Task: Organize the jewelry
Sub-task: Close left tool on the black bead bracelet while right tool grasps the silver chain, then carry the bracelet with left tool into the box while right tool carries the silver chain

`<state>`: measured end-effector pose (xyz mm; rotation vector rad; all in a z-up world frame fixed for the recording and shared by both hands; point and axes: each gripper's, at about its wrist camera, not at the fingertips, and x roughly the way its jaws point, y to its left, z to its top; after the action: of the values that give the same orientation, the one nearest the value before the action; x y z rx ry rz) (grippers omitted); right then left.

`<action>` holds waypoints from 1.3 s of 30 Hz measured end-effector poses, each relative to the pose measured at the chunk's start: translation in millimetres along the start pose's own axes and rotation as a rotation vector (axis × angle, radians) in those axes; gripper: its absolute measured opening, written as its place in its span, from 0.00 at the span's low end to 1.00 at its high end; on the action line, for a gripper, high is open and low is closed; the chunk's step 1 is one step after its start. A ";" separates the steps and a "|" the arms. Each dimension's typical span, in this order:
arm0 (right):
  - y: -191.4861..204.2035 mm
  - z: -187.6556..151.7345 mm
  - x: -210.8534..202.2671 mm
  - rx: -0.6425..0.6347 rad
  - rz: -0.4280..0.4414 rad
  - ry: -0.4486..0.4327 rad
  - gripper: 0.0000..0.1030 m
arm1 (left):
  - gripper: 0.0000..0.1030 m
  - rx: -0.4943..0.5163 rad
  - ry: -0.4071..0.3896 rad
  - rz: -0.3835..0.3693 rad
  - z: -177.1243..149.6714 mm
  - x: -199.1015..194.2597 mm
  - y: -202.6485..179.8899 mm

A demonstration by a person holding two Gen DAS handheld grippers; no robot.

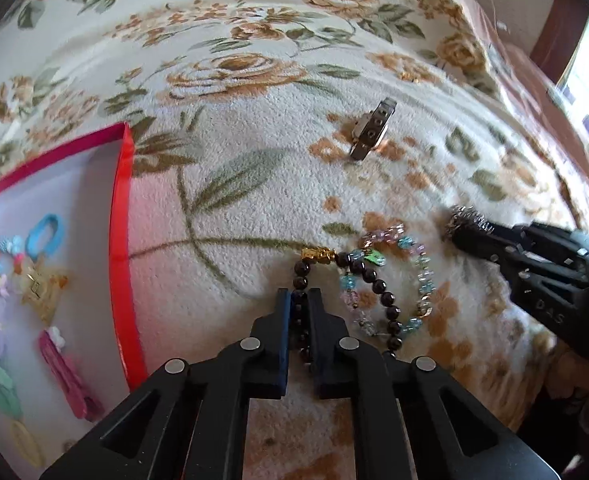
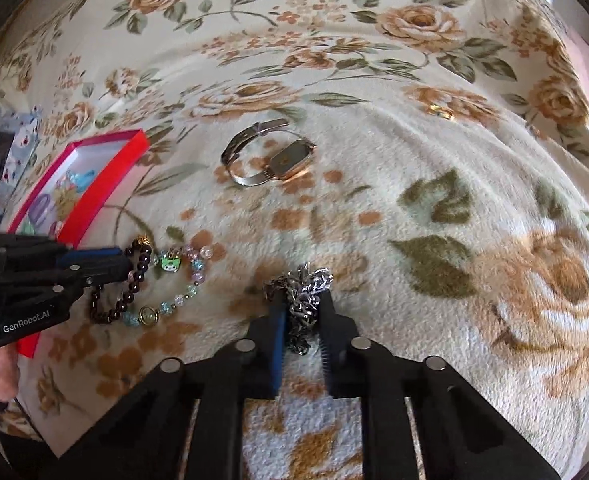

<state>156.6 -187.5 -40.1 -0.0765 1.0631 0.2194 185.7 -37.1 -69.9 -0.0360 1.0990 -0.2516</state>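
Note:
My left gripper [image 1: 299,294] is shut on a dark bead bracelet [image 1: 378,286] with a gold charm, which lies on the floral blanket; it also shows in the right wrist view [image 2: 128,288]. A pastel crystal bead bracelet [image 1: 424,276] lies under and beside it [image 2: 190,296]. My right gripper [image 2: 303,300] is shut on a silver chain [image 2: 304,292]; the chain shows in the left wrist view [image 1: 468,218]. A red-rimmed box [image 1: 120,216] sits to the left.
The box [image 2: 106,196] holds several hair ties and clips [image 1: 44,232]. A metal-band wristwatch [image 2: 270,156] lies further back on the blanket [image 1: 370,134]. A small gold ring [image 2: 440,111] lies far right. The blanket's edge drops off at the right.

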 end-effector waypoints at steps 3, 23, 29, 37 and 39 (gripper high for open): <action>-4.3 0.0 -5.4 0.042 0.028 -0.008 0.12 | 0.06 -0.040 -0.023 -0.040 -5.0 -8.4 6.6; 29.2 5.5 -70.7 0.056 0.172 -0.139 0.12 | 0.06 -0.166 -0.190 -0.097 -49.5 -114.7 31.6; 48.6 6.4 -75.2 0.021 0.205 -0.141 0.12 | 0.06 -0.185 -0.217 -0.094 -65.0 -138.2 37.8; 72.5 3.0 -76.2 -0.017 0.240 -0.127 0.12 | 0.06 -0.205 -0.233 -0.099 -78.6 -156.5 46.6; 76.9 2.3 -77.1 -0.022 0.248 -0.125 0.12 | 0.06 -0.214 -0.240 -0.095 -82.9 -162.1 50.7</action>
<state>105.9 -123.0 31.7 0.0497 0.9440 0.4543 52.2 55.6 26.4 -0.3030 0.8823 -0.2078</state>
